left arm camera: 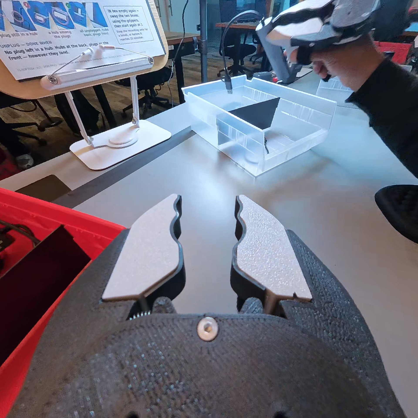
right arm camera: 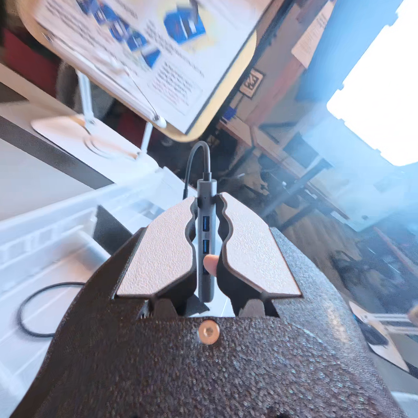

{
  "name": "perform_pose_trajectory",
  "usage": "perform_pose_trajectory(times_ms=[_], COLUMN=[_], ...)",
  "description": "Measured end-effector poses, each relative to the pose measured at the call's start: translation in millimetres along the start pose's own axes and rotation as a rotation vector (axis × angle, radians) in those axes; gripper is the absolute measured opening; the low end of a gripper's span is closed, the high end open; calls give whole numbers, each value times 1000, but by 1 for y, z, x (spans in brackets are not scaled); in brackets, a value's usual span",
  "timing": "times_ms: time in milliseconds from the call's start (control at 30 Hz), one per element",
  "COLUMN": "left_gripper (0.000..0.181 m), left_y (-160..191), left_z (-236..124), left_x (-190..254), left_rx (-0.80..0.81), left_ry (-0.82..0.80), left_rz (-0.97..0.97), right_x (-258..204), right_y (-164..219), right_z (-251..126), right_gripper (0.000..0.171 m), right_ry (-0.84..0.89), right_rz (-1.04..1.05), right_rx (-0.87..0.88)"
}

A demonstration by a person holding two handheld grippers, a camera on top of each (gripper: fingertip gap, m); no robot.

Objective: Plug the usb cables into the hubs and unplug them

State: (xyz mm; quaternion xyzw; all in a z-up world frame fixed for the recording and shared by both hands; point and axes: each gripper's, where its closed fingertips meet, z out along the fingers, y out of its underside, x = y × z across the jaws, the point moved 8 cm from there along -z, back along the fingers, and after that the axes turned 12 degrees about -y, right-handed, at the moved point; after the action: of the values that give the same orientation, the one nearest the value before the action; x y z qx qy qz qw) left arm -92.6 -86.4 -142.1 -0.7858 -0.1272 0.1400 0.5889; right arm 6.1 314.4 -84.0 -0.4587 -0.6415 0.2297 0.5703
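Note:
My right gripper (right arm camera: 207,199) is shut on a slim grey USB hub (right arm camera: 205,237) with blue ports, held lengthwise between the jaws. The hub's black cable (right arm camera: 196,153) arcs from its far end. A fingertip (right arm camera: 210,263) touches the hub beside the right finger. In the left wrist view the right gripper (left arm camera: 269,27) is raised above a clear plastic bin (left arm camera: 294,158), and the cable's USB plug (left arm camera: 229,86) dangles over the bin's back section. My left gripper (left arm camera: 208,203) is open and empty above the grey table.
A black divider (left arm camera: 260,113) stands in the clear bin; a black cable loop (right arm camera: 34,312) lies in the bin. A red bin (left arm camera: 56,217) with dark cables (left arm camera: 20,230) is at my left. A white document stand (left arm camera: 117,144) stands behind. A person's dark sleeve (left arm camera: 393,117) is at right. The left gripper's tips are roughly 35 cm from the right gripper's.

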Motion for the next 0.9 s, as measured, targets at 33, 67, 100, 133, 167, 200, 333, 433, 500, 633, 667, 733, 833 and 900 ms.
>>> perform_pose_trajectory(times_ms=[33, 67, 100, 133, 167, 200, 333, 433, 500, 633, 667, 733, 833, 900], left_gripper=[45, 45, 44, 44, 44, 44, 45, 45, 45, 46, 46, 46, 47, 47], left_y=[1, 1, 2, 2, 3, 4, 7, 7, 7, 7, 8, 7, 3, -5], left_z=[0, 1, 1, 2, 2, 3, 4, 4, 4, 4, 4, 4, -2, -9], left_x=[0, 0, 0, 0, -1, -1, -1, 0, 0, 0, 0, -1, -10, -27], left_rx=[-3, -4, -6, -7, -10, -14, -27, -31, -31, -33, -34, -35, -31, -27], left_ry=[2, 2, 2, 5, 8, 10, 12, 20, 19, 12, 9, 0, -46, -96], left_rz=[1, 3, 3, 2, 0, -1, 6, 5, 6, 9, 9, 11, 25, 21], right_x=[-1, -2, -4, -6, -8, -11, -21, -22, -20, -17, -17, -18, -25, -39], right_y=[7, 13, 19, 24, 29, 32, 36, 29, 24, 13, 9, 0, -22, -38], right_z=[9, 17, 25, 32, 38, 44, 53, 49, 43, 32, 29, 22, 5, -6], right_gripper=[15, 15, 15, 15, 15, 16, 36, 65, 69, 73, 73, 73, 69, 59], right_ry=[8, 8, 7, 9, 12, 11, -62, -141, -161, -165, -166, -178, -238, -331], right_rz=[-13, -28, -44, -62, -82, -104, -85, -3, 33, 47, 49, 63, 121, 196], right_rx=[-28, -53, -74, -89, -105, -128, -171, -144, -108, -67, -53, -10, 101, 206])
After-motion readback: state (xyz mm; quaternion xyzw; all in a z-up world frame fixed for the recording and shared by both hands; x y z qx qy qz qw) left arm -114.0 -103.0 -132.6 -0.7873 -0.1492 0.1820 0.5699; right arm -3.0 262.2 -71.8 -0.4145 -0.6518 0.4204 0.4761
